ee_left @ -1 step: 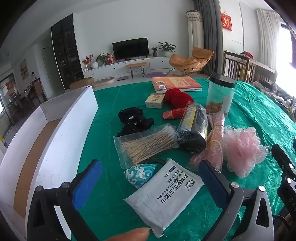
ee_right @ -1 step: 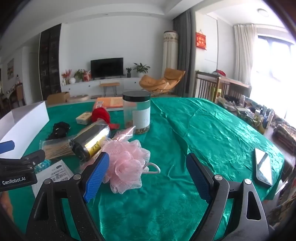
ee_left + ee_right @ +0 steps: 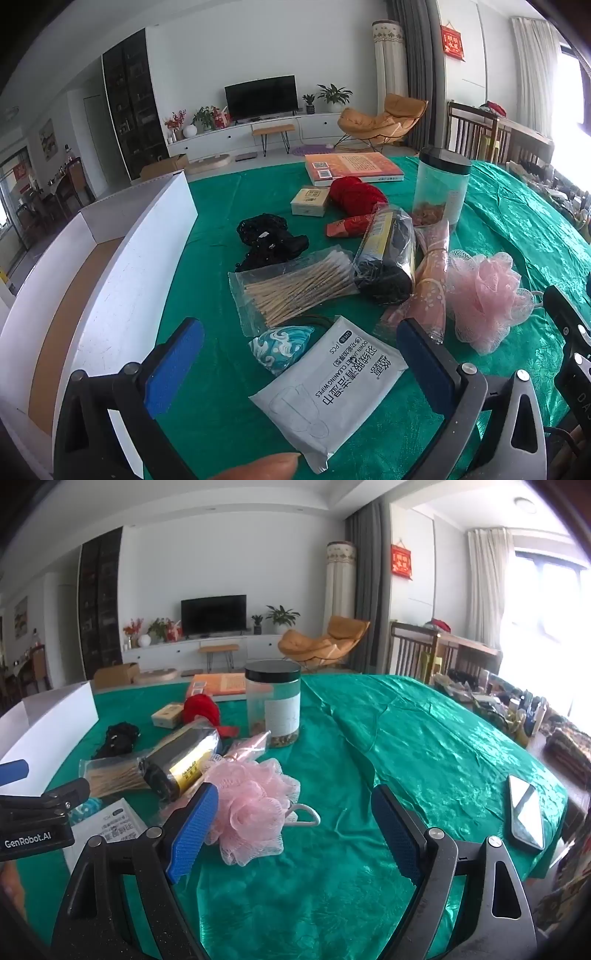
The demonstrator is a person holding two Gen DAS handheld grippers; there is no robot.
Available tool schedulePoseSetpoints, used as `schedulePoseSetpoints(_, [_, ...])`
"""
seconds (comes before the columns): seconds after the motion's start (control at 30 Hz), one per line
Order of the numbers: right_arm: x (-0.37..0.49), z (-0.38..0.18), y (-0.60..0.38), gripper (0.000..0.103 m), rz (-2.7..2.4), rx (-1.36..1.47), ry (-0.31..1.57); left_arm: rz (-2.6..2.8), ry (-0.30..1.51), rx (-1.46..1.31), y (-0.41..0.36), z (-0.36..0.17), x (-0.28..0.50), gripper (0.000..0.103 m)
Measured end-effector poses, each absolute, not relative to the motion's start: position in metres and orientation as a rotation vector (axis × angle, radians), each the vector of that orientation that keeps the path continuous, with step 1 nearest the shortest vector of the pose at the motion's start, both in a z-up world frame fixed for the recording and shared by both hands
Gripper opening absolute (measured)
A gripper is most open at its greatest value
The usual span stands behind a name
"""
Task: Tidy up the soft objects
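Observation:
A pile of items lies on the green tablecloth. A pink mesh bath pouf lies at the right; it also shows in the right wrist view. A black fabric bundle, red yarn, a blue wave-pattern pouch and a pink wrapped cloth lie nearby. My left gripper is open above a white wipes packet. My right gripper is open, its left finger beside the pouf.
An open white box stands at the left. A cotton swab bag, a black bag roll, a clear jar, an orange book and a small carton lie about. A phone lies at the right.

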State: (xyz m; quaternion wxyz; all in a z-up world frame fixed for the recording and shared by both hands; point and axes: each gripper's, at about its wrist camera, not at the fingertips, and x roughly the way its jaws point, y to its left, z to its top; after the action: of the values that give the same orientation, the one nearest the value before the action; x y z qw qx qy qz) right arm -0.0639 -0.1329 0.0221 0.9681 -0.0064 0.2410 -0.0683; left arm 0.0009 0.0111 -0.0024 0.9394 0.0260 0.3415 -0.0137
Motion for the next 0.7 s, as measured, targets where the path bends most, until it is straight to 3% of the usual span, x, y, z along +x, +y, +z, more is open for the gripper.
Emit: schedulePoseSetpoints(0.7, [-0.062,0.0243,-0.134,0.087,-0.137,-0.005,0.496,0.037,0.729,0.133,0.0028,-0.0025,0.0007,0.103])
